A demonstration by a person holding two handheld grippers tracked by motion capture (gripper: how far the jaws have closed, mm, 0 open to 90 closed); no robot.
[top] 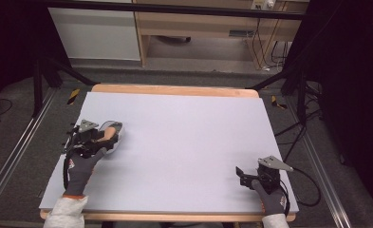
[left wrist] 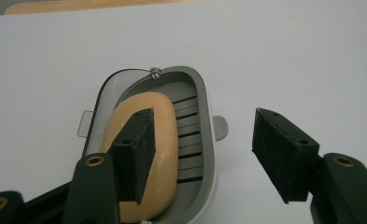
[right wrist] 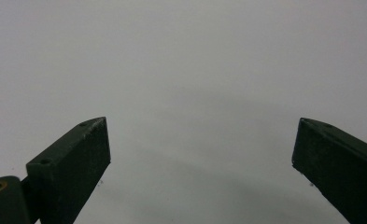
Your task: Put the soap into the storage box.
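High view. Table [top: 189,142]: pale grey-lavender top with wooden edging, standing on dark floor. Left gripper [top: 109,137]: at the table's left side, held in a grey gloved hand [top: 82,166], its tip over a grey soap dish [top: 115,133]. Right gripper [top: 241,175]: near the front right corner, held in the other gloved hand [top: 269,199], a grey three-cornered plate on top; well apart from the dish.

Left gripper view. Soap dish [left wrist: 204,135]: oval, grey, slatted floor, small tabs at either side, a thin wire and screw at its far rim. Soap bar [left wrist: 165,140]: tan, rounded, lying lengthwise in the dish's left half. Jaws spread wide: the left one hangs over the soap, the right one outside the dish above bare table. Whether the left jaw touches the soap cannot be told.

Right gripper view. Jaws spread wide, with plain table surface [right wrist: 195,84] between and beyond them.
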